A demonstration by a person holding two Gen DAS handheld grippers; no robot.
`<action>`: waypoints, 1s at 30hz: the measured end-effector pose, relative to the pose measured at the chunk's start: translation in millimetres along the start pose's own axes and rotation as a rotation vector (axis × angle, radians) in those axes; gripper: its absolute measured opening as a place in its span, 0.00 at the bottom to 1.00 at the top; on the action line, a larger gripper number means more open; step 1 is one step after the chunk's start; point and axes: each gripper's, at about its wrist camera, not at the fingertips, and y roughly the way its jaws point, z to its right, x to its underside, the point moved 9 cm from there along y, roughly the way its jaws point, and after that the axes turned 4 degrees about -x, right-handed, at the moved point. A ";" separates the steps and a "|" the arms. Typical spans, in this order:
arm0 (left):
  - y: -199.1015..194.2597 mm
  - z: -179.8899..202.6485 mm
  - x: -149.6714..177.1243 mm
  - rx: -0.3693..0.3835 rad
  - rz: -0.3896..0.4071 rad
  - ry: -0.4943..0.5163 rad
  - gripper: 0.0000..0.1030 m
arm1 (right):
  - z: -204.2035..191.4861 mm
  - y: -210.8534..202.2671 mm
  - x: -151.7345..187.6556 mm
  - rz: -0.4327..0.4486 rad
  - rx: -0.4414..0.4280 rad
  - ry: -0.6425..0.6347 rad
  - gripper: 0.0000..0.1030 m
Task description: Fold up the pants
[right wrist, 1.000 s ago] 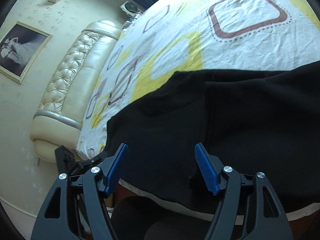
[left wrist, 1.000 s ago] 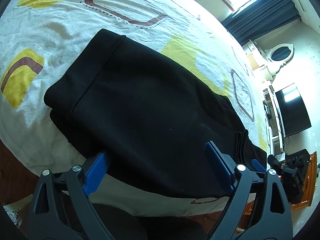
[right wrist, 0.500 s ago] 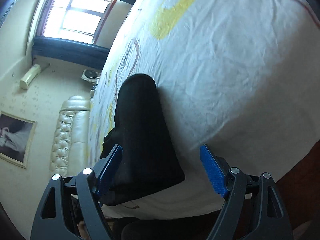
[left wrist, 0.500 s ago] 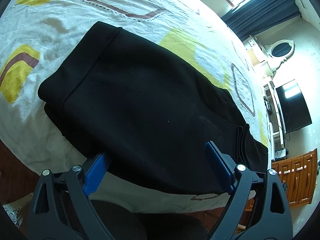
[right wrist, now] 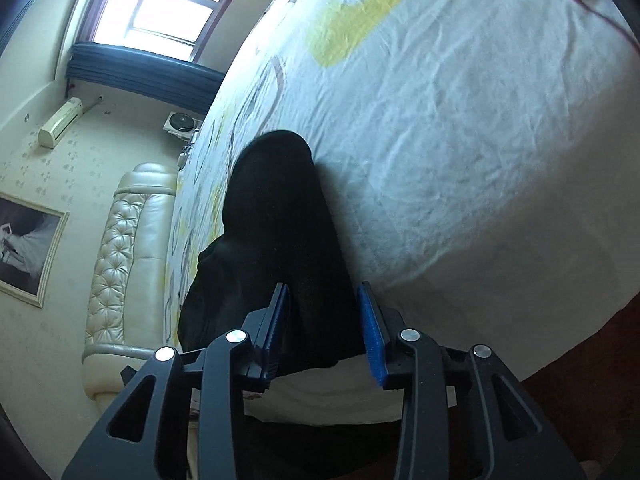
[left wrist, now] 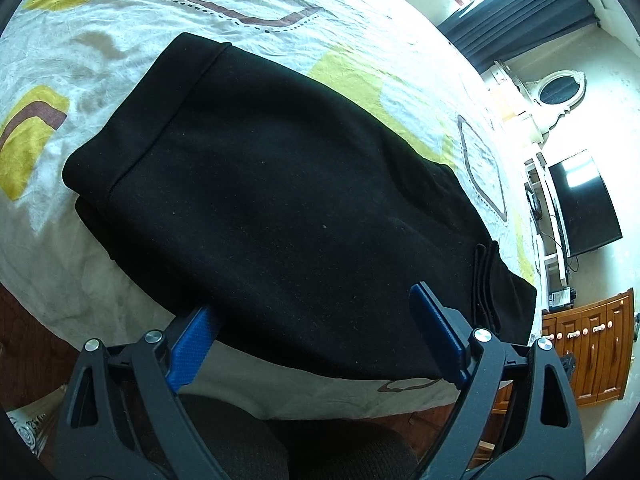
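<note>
A: So where are the pants point(left wrist: 280, 200) now?

B: Flat on the bed point(left wrist: 100, 40), near its front edge, already folded into a compact black slab; a stacked edge of layers shows toward the right of the left wrist view, so several folds look done.

A: And the left hand-held gripper point(left wrist: 316, 344)?

B: Spread wide and holding nothing; its blue pads point(left wrist: 188, 354) straddle the near edge of the cloth, low over the bed. I judge it waits there to steady or catch that edge, since that is the side nearest the person.

A: The right one?

B: The right hand-held gripper point(right wrist: 323, 330) has come in sideways at the end of the pants point(right wrist: 280, 232); its jaws are narrowed round the thick folded end, the cloth between the pads; whether they truly pinch it or a slight gap remains on the right pad I cannot tell.

A: Why take it from the end?

B: Probably because there the layers can be caught together in one bite; a grip on the top layer alone would likely peel the fold open.

A: Risk?

B: The lower layers may slip out if the bite is shallow.
</note>
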 end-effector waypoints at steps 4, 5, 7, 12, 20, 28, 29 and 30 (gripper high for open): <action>-0.6 1.0 0.0 0.002 0.000 -0.002 0.88 | -23.6 5.4 -29.9 0.048 -0.028 -0.037 0.66; -0.4 0.0 0.7 0.002 -0.002 -0.004 0.88 | -25.4 13.8 -36.9 0.042 -0.044 -0.026 0.66; -0.8 -0.7 1.3 0.002 -0.003 -0.005 0.88 | -23.8 35.6 -49.0 0.024 -0.035 -0.003 0.66; -0.8 -2.2 0.3 -0.001 -0.001 -0.015 0.88 | -10.8 72.1 -66.5 0.010 -0.057 0.074 0.38; -8.4 0.0 -7.4 0.052 0.006 -0.017 0.88 | -24.5 59.3 -63.1 0.082 0.041 -0.012 0.54; -58.7 -37.2 -53.3 0.227 0.178 -0.137 0.88 | -71.2 18.8 -29.4 0.231 0.031 -0.104 0.67; -65.6 -45.5 -58.9 0.252 0.201 -0.163 0.88 | -75.4 17.9 -22.7 0.233 0.035 -0.116 0.67; -70.6 -54.5 -63.8 0.261 0.219 -0.183 0.88 | -80.4 19.7 -16.1 0.227 0.032 -0.122 0.67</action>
